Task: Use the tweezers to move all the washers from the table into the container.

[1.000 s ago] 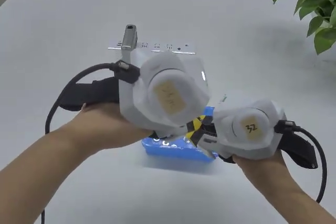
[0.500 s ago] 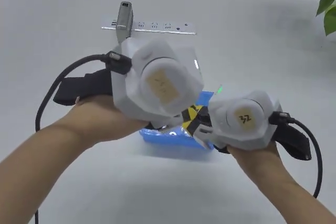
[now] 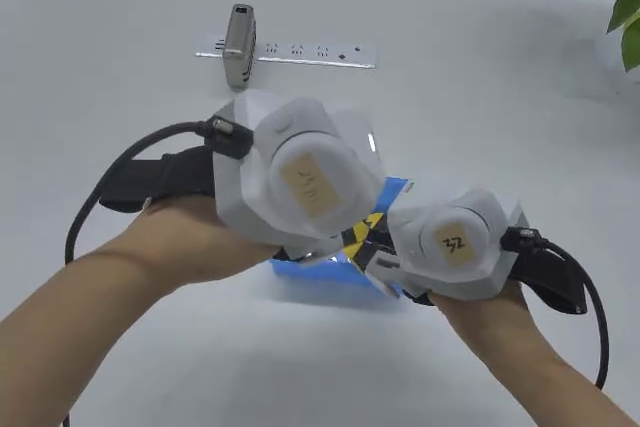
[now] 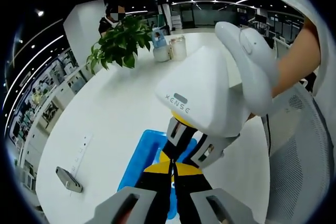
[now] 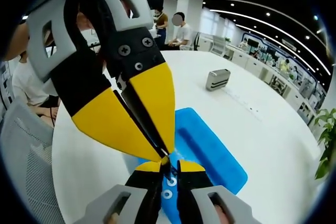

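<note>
White tabletop; blue container, two pale ring washers inside; left tool, right tool closed, hold unclear.

White table, blue tray, pwr strip w/ grey adapter

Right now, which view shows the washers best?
Right gripper view: two washers lie on the blue tray, seen between that view's jaw tips, rings clear. The head view catches just strips of the tray; the left gripper view, its far part, with the near end behind jaws.
</note>
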The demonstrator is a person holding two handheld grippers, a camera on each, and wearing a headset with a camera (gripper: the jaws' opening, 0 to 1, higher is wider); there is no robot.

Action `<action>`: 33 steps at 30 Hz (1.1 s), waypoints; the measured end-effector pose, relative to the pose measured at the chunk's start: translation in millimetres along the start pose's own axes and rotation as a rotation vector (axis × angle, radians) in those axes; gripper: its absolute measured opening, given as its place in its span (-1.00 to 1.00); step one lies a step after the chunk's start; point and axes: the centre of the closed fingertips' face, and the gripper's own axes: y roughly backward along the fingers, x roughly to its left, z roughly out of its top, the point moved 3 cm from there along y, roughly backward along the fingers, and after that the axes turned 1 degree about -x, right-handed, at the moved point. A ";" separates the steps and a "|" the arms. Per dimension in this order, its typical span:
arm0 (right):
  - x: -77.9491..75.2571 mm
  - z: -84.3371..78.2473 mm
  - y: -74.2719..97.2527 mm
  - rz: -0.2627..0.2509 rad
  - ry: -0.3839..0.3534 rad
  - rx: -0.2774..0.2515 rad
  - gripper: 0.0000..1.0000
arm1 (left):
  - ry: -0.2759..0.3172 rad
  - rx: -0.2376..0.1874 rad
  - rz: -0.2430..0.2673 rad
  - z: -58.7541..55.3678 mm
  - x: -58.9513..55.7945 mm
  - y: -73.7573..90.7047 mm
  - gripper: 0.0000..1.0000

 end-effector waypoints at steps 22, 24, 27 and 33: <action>73.2 -6.6 72.0 -0.073 -0.055 0.000 -0.77 | -0.070 -0.030 -0.011 -4.7 -83.9 53.8 -1.00; 82.8 -13.2 72.6 -0.074 -0.058 0.011 -0.80 | -0.094 -0.004 -0.022 -13.5 -91.9 52.2 -1.00; 95.0 -23.9 71.0 -0.072 -0.083 0.022 -0.81 | -0.097 0.000 -0.045 -21.9 -101.9 50.4 -1.00; 110.9 -43.2 60.9 -0.056 -0.113 0.063 -0.80 | -0.062 0.009 -0.091 -42.5 -116.9 37.5 -1.00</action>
